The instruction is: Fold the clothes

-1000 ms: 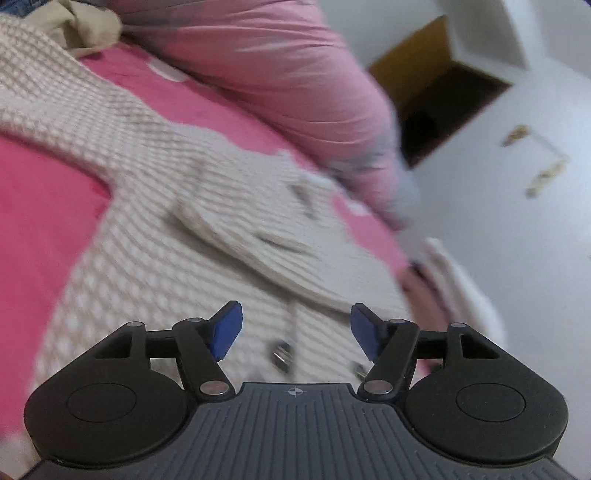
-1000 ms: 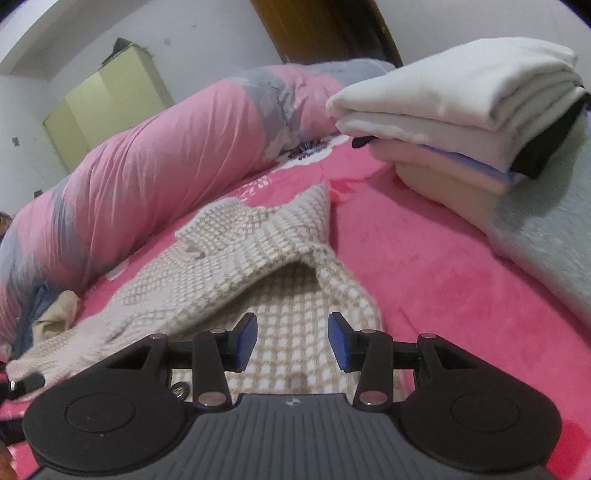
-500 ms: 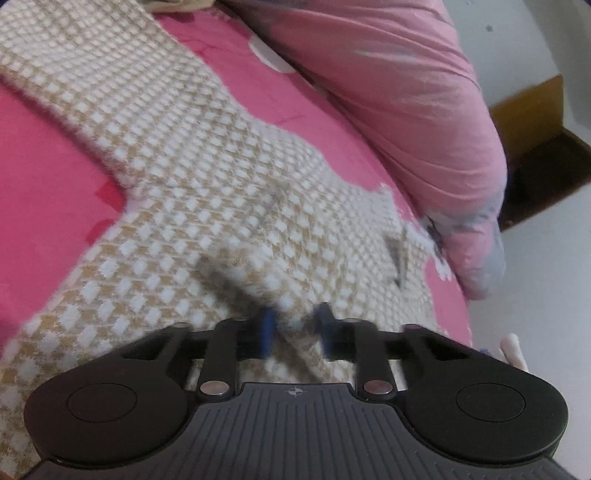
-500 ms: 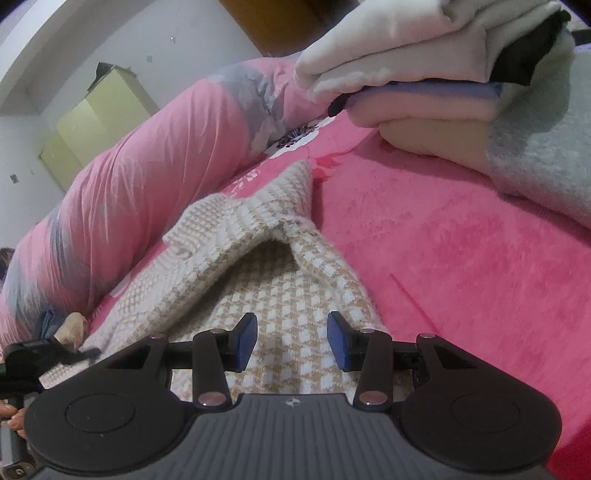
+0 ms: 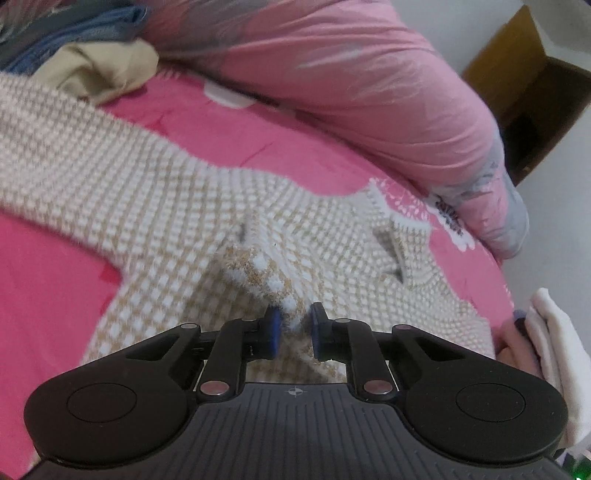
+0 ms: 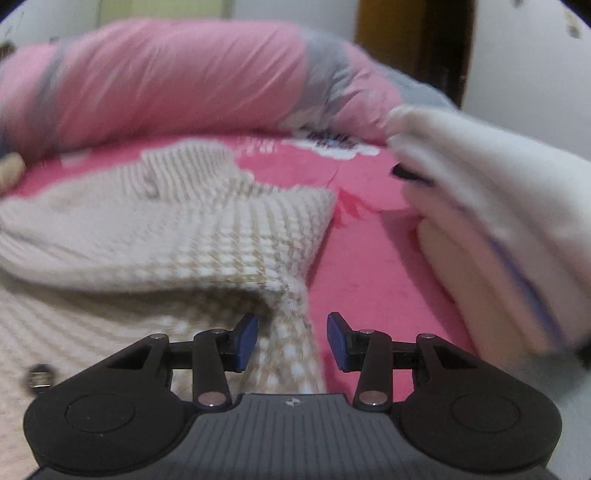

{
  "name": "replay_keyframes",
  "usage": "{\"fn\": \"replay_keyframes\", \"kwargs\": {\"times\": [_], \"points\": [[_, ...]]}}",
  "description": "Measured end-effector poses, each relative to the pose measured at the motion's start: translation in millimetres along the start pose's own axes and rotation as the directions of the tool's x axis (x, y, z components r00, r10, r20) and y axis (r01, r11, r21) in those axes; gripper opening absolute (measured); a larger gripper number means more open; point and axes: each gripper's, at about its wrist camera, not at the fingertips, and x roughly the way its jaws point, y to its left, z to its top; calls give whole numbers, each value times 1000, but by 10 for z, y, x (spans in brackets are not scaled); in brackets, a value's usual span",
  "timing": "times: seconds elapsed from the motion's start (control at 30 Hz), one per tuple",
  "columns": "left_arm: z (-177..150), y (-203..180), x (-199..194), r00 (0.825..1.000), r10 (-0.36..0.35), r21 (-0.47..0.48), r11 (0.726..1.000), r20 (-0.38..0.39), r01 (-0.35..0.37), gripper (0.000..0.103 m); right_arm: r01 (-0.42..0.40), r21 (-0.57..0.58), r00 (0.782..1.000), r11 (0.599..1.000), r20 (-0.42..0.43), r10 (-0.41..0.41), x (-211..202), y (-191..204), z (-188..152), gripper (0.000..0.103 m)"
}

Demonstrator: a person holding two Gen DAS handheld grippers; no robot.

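A beige-and-white checked knit cardigan lies spread on the pink bed sheet. My left gripper is closing on a raised fold near the cardigan's middle, and the blue pads pinch the fabric. In the right wrist view the cardigan has one side folded over. My right gripper straddles its right edge. Its jaws are closing, and the knit strip between them is not pressed by the pads.
A long pink and grey rolled quilt runs along the far side of the bed. A stack of folded clothes stands at the right. A crumpled beige garment and blue denim lie at the far left. A wooden cabinet stands beyond the bed.
My left gripper went from wide open to pinching a fold of the cardigan and lifted it slightly. My right gripper rolled, moved along the cardigan's edge and narrowed its jaws.
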Motion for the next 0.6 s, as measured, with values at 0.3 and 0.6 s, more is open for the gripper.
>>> {"fn": "replay_keyframes", "kwargs": {"times": [0.3, 0.6], "points": [[-293, 328, 171, 998, 49, 43, 998, 34, -50, 14, -89, 306, 996, 948, 44, 79, 130, -451, -327, 14], [-418, 588, -123, 997, 49, 149, 987, 58, -57, 33, -74, 289, 997, 954, 48, 63, 159, -419, -317, 15]]}}
